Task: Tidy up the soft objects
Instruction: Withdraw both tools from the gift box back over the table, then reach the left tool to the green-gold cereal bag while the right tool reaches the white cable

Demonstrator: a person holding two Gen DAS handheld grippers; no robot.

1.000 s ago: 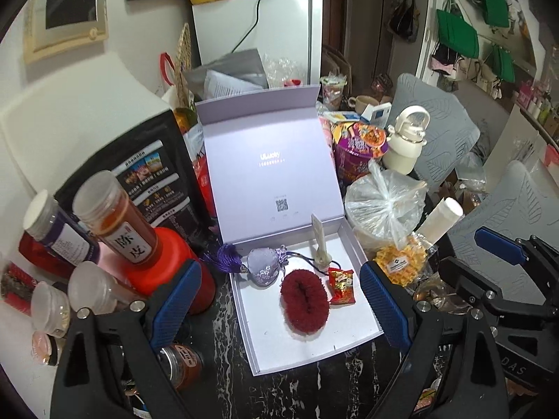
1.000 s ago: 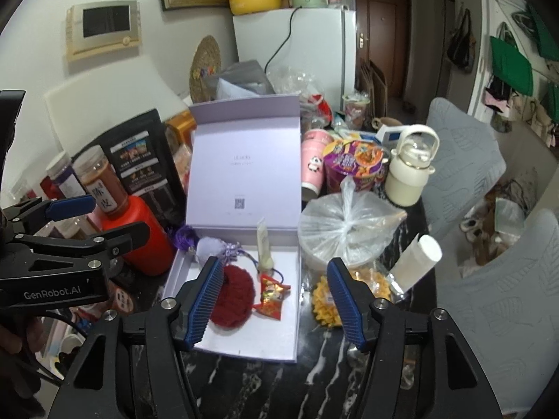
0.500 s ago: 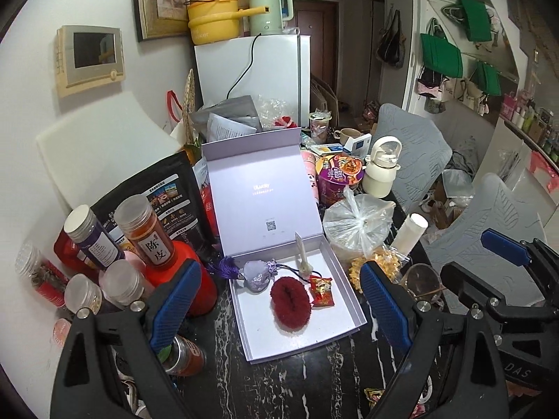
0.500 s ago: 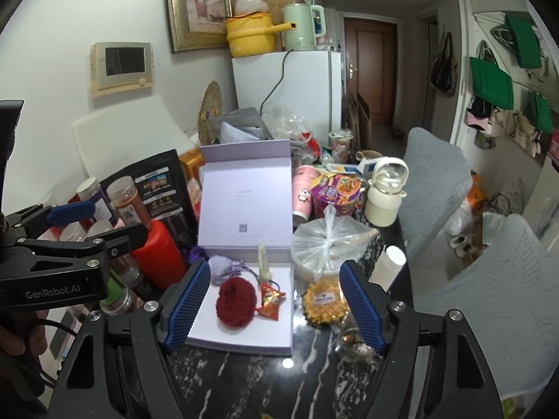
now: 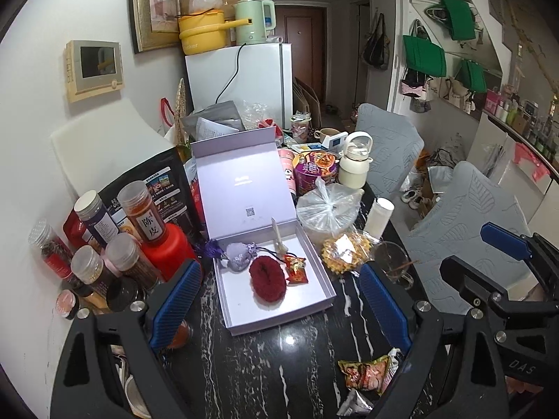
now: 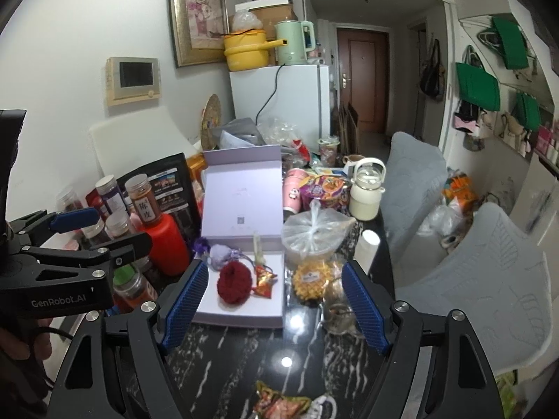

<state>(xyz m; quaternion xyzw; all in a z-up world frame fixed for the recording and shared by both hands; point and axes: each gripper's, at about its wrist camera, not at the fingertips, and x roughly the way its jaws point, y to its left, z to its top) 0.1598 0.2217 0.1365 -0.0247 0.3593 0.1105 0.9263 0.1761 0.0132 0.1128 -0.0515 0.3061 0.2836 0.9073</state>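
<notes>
Plainly, the red scrunchie (image 5: 267, 281) lies in the open lilac box (image 5: 279, 314) on the tabletop (image 5: 279, 366), dead ahead of the left claw (image 5: 279, 309), left of centre for the right claw (image 6: 272, 310). Both claws gape empty; the right's jaws have just been widening. Only the left view shows the box's near wall.

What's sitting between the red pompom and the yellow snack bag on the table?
A small red snack packet lies inside the box, beside the pompom; then comes the box's right wall, then the snack bag. Both wrist views show it.
</notes>
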